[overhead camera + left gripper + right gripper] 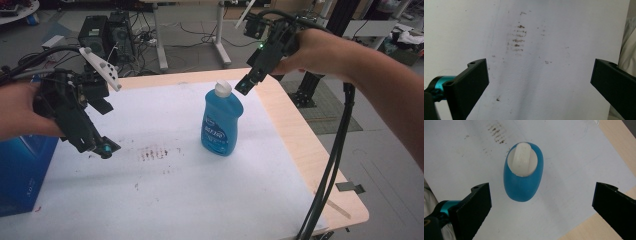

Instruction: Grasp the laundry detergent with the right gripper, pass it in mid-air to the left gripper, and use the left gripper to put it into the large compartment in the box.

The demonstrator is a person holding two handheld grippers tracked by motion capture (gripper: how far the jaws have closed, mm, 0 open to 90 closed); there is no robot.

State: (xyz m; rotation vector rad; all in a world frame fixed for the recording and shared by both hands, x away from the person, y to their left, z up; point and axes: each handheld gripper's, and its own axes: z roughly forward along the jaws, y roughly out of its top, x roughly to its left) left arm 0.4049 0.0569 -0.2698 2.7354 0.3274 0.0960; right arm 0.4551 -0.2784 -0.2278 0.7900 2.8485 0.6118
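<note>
Blue plastic bottle (221,120) with a white cap (223,89) stands upright at frame centre on the white sheet (175,200), so the right gripper (246,84), jaws wide just above the cap, should descend centred and straight, while the left gripper (102,148) hangs wide-open at left.

Both tongs are black, boxy frames with flat, square-ended black jaws, each jaw with a small screw hole near its tip. A turquoise metal fitting sits at the jaw base of the left tongs (102,148) and the right tongs (243,86). The left carries a grey three-cornered plate (102,67) with studs. Thick black cables (332,165) trail from the right. Both forearms are bare, without sleeves.
</note>
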